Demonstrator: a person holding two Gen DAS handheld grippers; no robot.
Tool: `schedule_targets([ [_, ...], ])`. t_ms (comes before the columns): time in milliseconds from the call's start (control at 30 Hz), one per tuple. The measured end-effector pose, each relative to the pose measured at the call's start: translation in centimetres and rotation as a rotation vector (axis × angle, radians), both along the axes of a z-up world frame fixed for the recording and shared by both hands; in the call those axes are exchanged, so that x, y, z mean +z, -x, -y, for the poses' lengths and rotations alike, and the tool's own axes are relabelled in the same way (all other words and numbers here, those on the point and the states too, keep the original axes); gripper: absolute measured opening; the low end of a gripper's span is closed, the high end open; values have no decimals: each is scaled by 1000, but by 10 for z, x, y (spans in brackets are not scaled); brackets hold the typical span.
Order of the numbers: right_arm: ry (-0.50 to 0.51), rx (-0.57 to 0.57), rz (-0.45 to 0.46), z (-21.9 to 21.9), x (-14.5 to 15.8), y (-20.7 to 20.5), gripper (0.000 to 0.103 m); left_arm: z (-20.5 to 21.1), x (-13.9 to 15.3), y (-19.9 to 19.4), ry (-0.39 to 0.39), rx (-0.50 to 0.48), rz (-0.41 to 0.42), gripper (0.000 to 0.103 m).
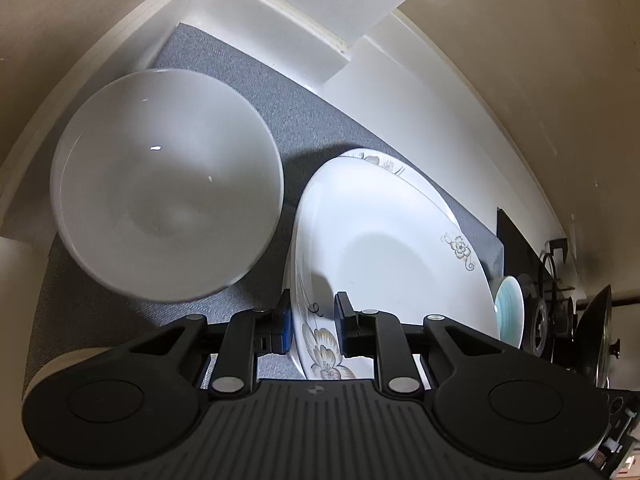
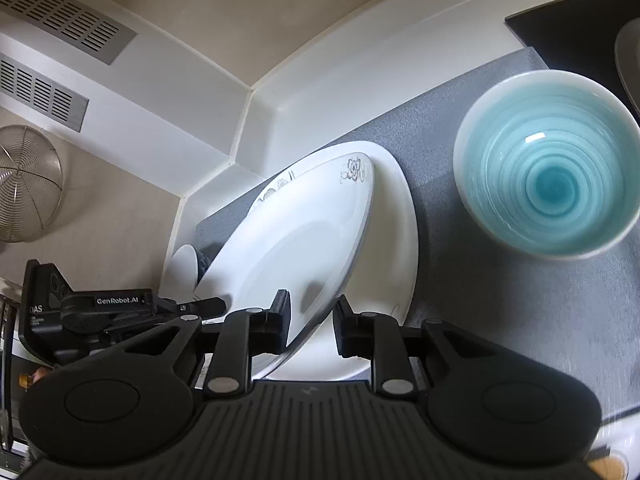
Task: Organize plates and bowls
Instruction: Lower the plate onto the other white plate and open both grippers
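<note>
wire strainer (image 2: 28, 184): hangs on the beige wall at the far left of the right wrist view, under two metal vents (image 2: 60, 12).
white bowl (image 1: 166, 186): large and plain, it stands on the gray mat at the left of the left wrist view, just beside the plates. in the right wrist view only a small part of it (image 2: 185, 264) shows behind the upper plate.
gray mat (image 1: 312, 120): lies on the white surface (image 1: 400, 64) in the corner and carries the bowls and plates.
left gripper (image 1: 311, 320): the jaws stand on both sides of the near rim of the flower plate, the left pad under the rim and the right pad over it. whether they press on it i cannot tell. in the right wrist view its black body (image 2: 120, 308) is at the left edge of the plate.
flower plate (image 1: 392, 248): white with a gray-gold flower pattern, it sits tilted on top of a second plate (image 2: 400, 248) that lies flat on the mat.
right gripper (image 2: 312, 318): the jaws are around the right rim of the flower plate (image 2: 296, 248), one pad each side. a firm grip cannot be told.
blue bowl (image 2: 548, 188): upright on the mat right of the plates, apart from them.
</note>
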State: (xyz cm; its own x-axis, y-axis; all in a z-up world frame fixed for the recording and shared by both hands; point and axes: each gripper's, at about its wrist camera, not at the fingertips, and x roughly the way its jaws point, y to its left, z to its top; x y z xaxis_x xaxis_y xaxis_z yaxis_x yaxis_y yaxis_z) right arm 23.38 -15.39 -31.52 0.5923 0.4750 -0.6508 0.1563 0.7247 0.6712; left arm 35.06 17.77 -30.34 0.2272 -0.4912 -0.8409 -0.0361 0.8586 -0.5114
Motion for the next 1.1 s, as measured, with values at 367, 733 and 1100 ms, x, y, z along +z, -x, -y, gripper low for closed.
schedule_targets([
  [367, 209, 70, -24, -11, 8, -5, 23, 11, -15, -3, 14, -25, -57, 23],
  [733, 233, -12, -48, -12, 6, -5, 20, -5, -12, 7, 82, -42, -98, 22],
  [1100, 224, -77, -87, -11, 1, 0, 19, -11, -21, 21, 153, 0, -216, 44],
])
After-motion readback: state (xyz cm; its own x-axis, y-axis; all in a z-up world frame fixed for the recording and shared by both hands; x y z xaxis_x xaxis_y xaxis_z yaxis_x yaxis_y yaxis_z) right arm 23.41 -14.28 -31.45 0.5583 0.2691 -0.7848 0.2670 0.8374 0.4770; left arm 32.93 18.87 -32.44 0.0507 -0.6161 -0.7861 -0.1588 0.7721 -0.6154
